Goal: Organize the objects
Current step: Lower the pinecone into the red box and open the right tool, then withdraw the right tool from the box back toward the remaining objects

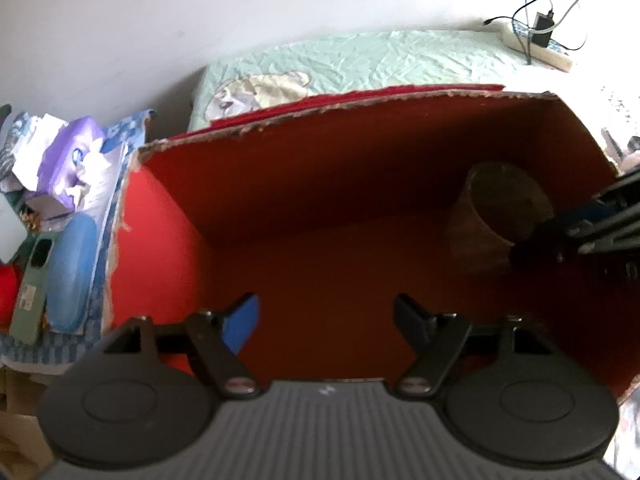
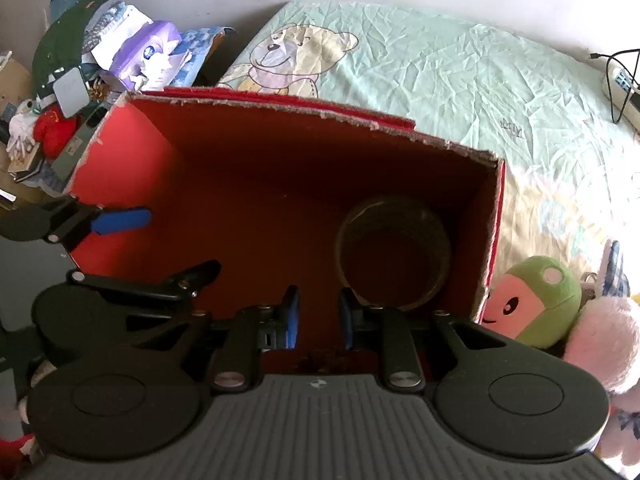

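A red cardboard box [image 1: 280,184] with torn edges stands open on the bed; it also shows in the right wrist view [image 2: 132,152]. A brown cup [image 2: 394,252] stands inside the box at its right end, also seen in the left wrist view [image 1: 500,208]. My left gripper [image 1: 326,320] is open and empty over the box's near side; it shows in the right wrist view [image 2: 172,240]. My right gripper [image 2: 318,318] hangs over the box just left of the cup, its jaws a narrow gap apart with nothing between them. Its fingers [image 1: 600,220] reach in beside the cup.
A green and pink plush toy [image 2: 532,304] and a pink fluffy toy [image 2: 604,344] lie right of the box. A cluttered pile with a purple tissue pack [image 2: 144,54], a blue case [image 1: 72,272] and a phone [image 1: 32,288] sits to the left. A power strip [image 1: 536,48] lies at the far right.
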`<act>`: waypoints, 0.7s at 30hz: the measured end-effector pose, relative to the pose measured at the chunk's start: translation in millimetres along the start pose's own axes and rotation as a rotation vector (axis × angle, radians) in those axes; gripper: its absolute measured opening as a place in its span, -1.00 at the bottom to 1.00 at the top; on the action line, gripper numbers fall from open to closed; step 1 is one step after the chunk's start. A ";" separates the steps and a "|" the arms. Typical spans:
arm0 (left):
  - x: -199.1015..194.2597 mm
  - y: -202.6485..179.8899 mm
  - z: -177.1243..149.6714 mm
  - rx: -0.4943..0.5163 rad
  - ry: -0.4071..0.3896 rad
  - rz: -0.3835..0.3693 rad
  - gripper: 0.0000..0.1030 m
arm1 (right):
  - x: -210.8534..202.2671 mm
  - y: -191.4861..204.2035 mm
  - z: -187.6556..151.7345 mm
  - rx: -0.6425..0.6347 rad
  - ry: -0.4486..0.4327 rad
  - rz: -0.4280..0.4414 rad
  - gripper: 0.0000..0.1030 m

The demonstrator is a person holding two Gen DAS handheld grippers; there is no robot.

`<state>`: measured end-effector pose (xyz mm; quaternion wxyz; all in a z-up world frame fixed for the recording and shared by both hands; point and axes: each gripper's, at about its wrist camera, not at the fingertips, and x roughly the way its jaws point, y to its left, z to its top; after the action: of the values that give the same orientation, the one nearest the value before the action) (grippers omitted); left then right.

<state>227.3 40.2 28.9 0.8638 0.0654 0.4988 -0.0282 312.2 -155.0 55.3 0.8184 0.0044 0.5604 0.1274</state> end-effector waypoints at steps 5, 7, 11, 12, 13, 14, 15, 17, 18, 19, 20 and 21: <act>3.9 1.4 1.1 -0.021 0.017 0.018 0.59 | 7.4 3.7 -6.1 0.005 0.028 0.013 -0.53; 4.5 2.6 1.3 -0.030 0.022 0.029 0.59 | 9.6 5.5 -8.7 0.002 0.042 0.014 -0.53; 4.9 2.9 -0.7 -0.029 0.023 0.060 0.60 | 17.2 10.1 -12.4 -0.015 0.081 0.015 -0.52; 5.2 2.6 -1.2 -0.027 0.025 0.066 0.60 | 19.4 11.3 -13.0 -0.021 0.090 0.013 -0.50; 5.4 2.3 -1.3 -0.026 0.028 0.067 0.60 | 21.6 12.7 -13.6 -0.029 0.099 0.011 -0.50; 5.7 2.2 -1.4 -0.027 0.030 0.070 0.60 | 23.6 13.8 -14.1 -0.037 0.107 0.010 -0.49; 6.0 2.1 -1.4 -0.028 0.032 0.072 0.61 | 25.5 14.4 -14.3 -0.042 0.115 0.007 -0.47; 6.8 1.9 -1.3 -0.029 0.036 0.076 0.62 | 30.0 14.8 -15.3 -0.049 0.135 -0.011 -0.44; 7.3 1.9 -1.3 -0.030 0.039 0.075 0.63 | 31.3 14.9 -15.9 -0.055 0.138 -0.019 -0.44; 7.6 1.9 -1.3 -0.030 0.041 0.076 0.63 | 32.6 15.1 -16.5 -0.063 0.145 -0.028 -0.44; 7.7 2.1 -1.0 -0.030 0.042 0.075 0.63 | 34.0 15.1 -17.2 -0.069 0.155 -0.037 -0.44; 7.2 1.4 -1.4 -0.031 0.042 0.075 0.63 | 34.8 15.2 -18.0 -0.075 0.158 -0.046 -0.44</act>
<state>229.9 41.9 22.1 0.8544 0.0712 0.5146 0.0132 304.3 -135.3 19.0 0.7738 -0.0490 0.6182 0.1293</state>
